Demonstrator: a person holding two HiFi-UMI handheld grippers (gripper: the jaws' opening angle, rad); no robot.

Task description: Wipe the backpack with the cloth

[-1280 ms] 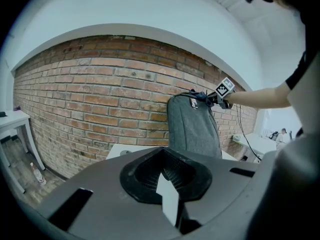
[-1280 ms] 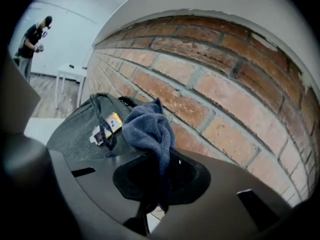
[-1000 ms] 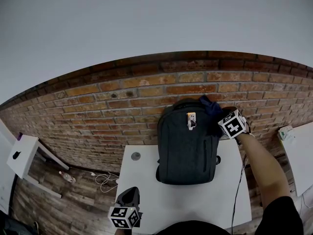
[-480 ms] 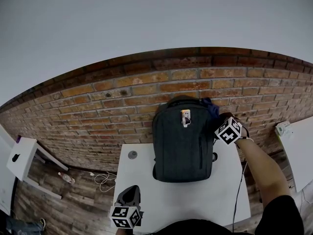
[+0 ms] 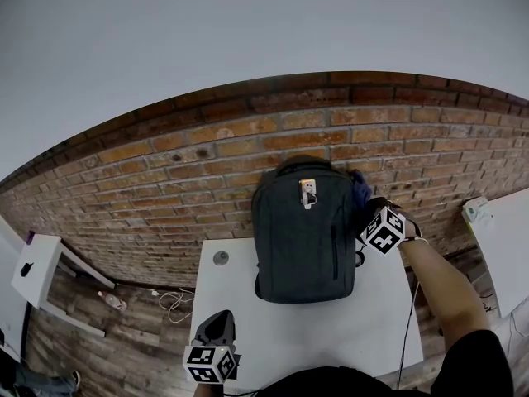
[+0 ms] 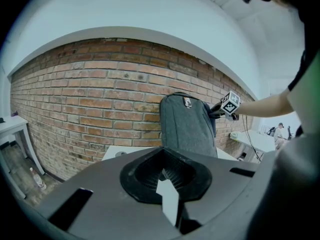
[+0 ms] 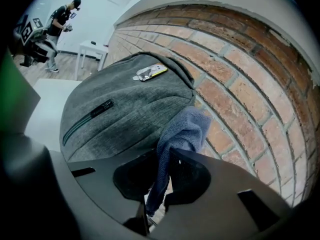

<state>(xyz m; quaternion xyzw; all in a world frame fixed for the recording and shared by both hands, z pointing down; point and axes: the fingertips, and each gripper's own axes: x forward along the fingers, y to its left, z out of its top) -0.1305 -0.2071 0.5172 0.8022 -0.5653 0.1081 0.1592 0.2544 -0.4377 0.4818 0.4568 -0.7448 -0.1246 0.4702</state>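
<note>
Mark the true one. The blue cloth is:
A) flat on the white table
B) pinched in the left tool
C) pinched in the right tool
C: the right gripper view shows the right tool shut on the blue cloth, beside the backpack.

Backpack (image 5: 302, 238) was dark heathered grey with teal zip trim. Cloth (image 7: 185, 129) was blue. Table (image 5: 223, 304) was white. Wall (image 5: 165, 164) was red-brown brick, pale mortar lines.

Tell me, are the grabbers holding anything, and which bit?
The right gripper pinches the blue cloth by a bunched fold, most of it puffing out beyond the jaws. The left gripper holds nothing, jaws together.
</note>
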